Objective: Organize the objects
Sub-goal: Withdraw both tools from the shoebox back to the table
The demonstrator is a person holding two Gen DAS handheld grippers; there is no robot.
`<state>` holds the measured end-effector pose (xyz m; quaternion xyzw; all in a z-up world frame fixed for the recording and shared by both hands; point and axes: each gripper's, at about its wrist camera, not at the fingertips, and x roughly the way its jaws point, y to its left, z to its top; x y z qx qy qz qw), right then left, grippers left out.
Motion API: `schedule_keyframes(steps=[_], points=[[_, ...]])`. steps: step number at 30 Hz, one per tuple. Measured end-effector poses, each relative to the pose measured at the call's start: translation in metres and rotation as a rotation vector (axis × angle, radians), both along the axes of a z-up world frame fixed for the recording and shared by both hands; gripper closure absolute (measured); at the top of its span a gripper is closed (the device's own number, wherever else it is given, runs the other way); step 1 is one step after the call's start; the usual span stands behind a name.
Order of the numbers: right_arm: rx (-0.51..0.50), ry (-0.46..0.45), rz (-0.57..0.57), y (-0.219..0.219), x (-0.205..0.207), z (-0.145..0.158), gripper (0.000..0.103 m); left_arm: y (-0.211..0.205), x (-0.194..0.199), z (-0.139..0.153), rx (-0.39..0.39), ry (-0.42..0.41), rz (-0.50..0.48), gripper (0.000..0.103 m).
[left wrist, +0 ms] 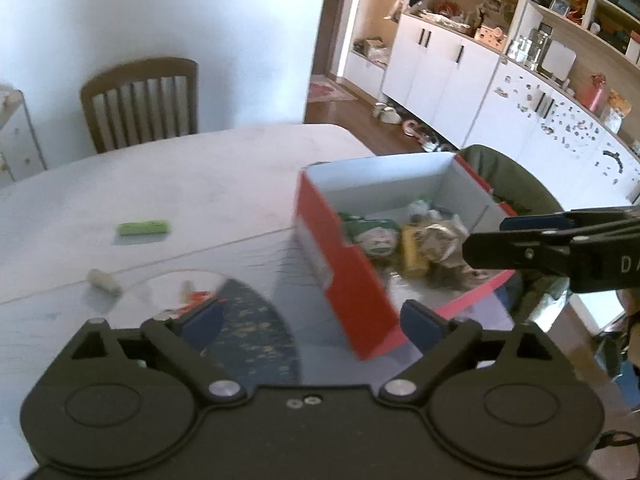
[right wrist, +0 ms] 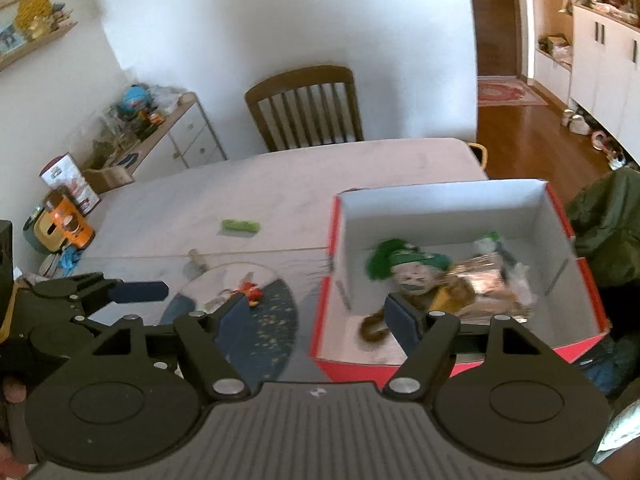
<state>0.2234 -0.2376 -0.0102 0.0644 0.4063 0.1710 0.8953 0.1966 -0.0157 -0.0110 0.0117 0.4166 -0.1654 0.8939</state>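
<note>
A red cardboard box (right wrist: 558, 216) (left wrist: 340, 264) with white inside walls stands on the table's right part. It holds a doll with a green hat (right wrist: 412, 268) (left wrist: 376, 236), a yellow item (left wrist: 414, 254) and crinkled foil packets (right wrist: 488, 276). Left of the box lie a green bar (left wrist: 143, 227) (right wrist: 241, 225), a pale short cylinder (left wrist: 104, 281) (right wrist: 198, 261) and a small red toy (right wrist: 252, 292) (left wrist: 196, 300). My right gripper (right wrist: 320, 320) (left wrist: 486, 238) is open, straddling the box's near left wall. My left gripper (left wrist: 314, 324) (right wrist: 120, 286) hangs open over the table before the box's corner, holding nothing.
The red toy lies on a round clear disc (right wrist: 208, 280) beside a blue patterned patch (right wrist: 272, 320). A wooden chair (right wrist: 306, 106) stands behind the table (right wrist: 280, 184). Jars and an orange container (right wrist: 68, 224) crowd the table's left end. A green jacket (right wrist: 612, 220) hangs right of the box.
</note>
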Motion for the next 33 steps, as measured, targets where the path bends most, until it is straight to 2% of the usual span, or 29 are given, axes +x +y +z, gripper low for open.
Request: schedule_keyframes(steps=[4, 7, 16, 24, 33], points=[[-0.025, -0.004, 0.039, 0.029, -0.002, -0.003, 0.029, 0.023, -0.007, -0.001, 0.017, -0.022, 0.022, 0.001], [-0.033, 0.007, 0.070, 0.048, 0.002, -0.008, 0.028, 0.043, -0.011, -0.005, 0.025, -0.031, 0.047, 0.001], [-0.055, 0.033, 0.142, 0.101, 0.025, -0.030, 0.027, 0.083, -0.007, -0.035, 0.049, 0.003, 0.106, 0.001], [-0.118, 0.109, 0.209, 0.144, 0.062, -0.066, 0.027, 0.108, 0.003, -0.069, 0.069, 0.006, 0.159, 0.001], [-0.189, 0.170, 0.260, 0.166, 0.105, -0.117, 0.027, 0.117, 0.024, -0.107, 0.081, -0.002, 0.199, 0.001]])
